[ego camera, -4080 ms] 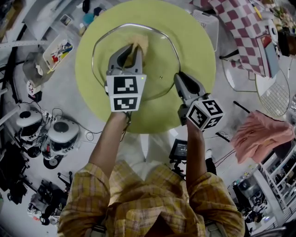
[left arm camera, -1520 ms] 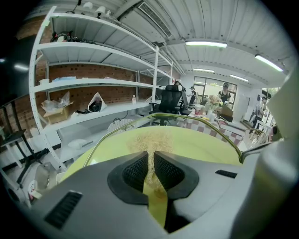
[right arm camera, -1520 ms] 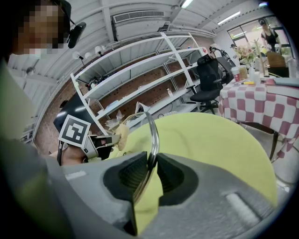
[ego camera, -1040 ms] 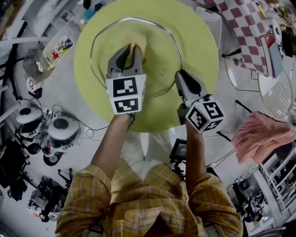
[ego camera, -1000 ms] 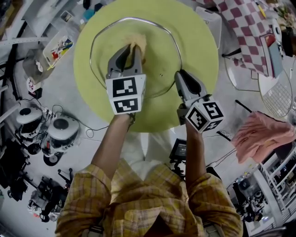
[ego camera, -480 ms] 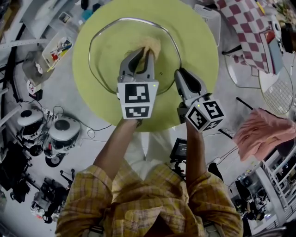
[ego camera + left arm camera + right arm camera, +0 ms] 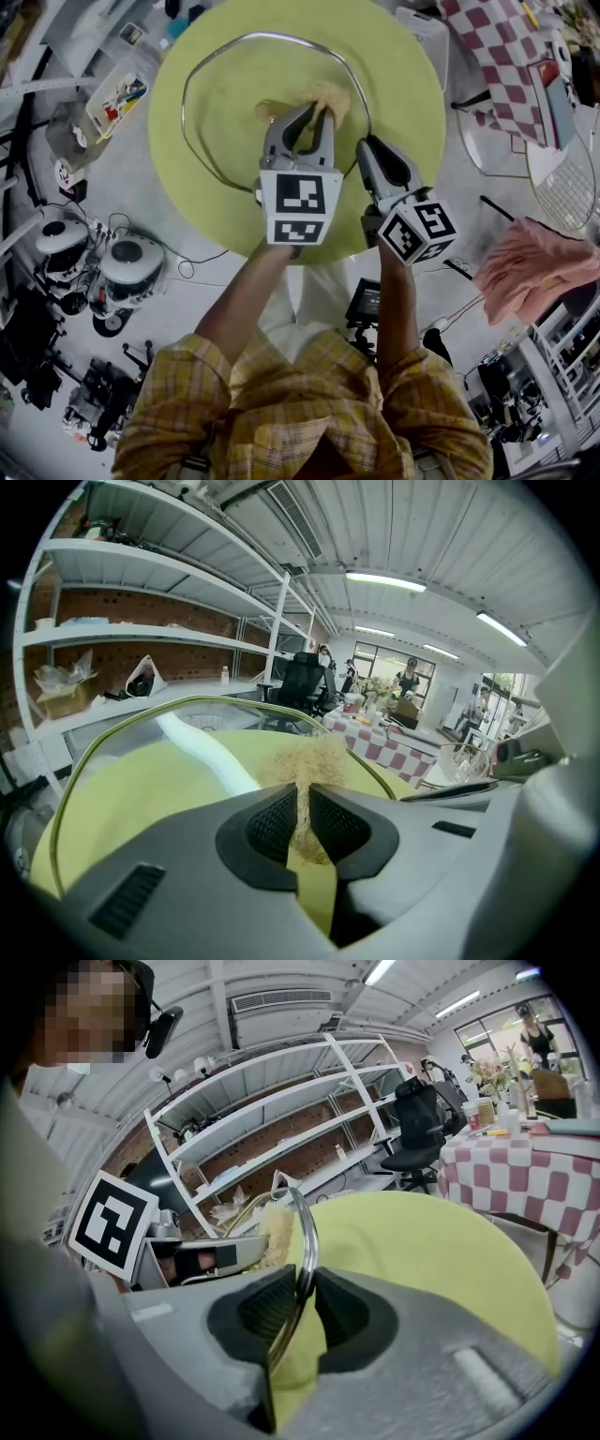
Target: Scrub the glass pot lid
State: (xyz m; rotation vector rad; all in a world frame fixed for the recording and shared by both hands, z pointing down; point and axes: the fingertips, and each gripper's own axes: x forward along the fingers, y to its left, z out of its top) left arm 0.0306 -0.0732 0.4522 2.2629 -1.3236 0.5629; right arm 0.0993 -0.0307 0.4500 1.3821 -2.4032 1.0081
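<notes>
The glass pot lid (image 7: 234, 103), ringed by a metal rim (image 7: 262, 37), rests tilted on the round green table (image 7: 398, 75). My left gripper (image 7: 317, 112) is shut on a tan fibrous scrubber (image 7: 325, 95), which lies against the glass near the lid's right side. From the left gripper view, the scrubber (image 7: 305, 761) bulges past the pads (image 7: 277, 822), and the lid's rim (image 7: 187, 703) arcs behind it. At the lid's right edge, my right gripper (image 7: 371, 148) is shut on the rim (image 7: 307, 1232). The scrubber (image 7: 277, 1232) shows just left of that rim.
A checkered tablecloth (image 7: 487, 56) and a white bin (image 7: 422, 47) sit at the upper right. A wire basket (image 7: 562, 192) and a pink cloth (image 7: 530, 277) are further right. A clear box of small items (image 7: 117, 98) and round devices with cables (image 7: 122, 272) stand at the left.
My left gripper has slid to the right across the lid with the scrubber, ending close beside the right gripper. The right gripper and the lid have stayed put.
</notes>
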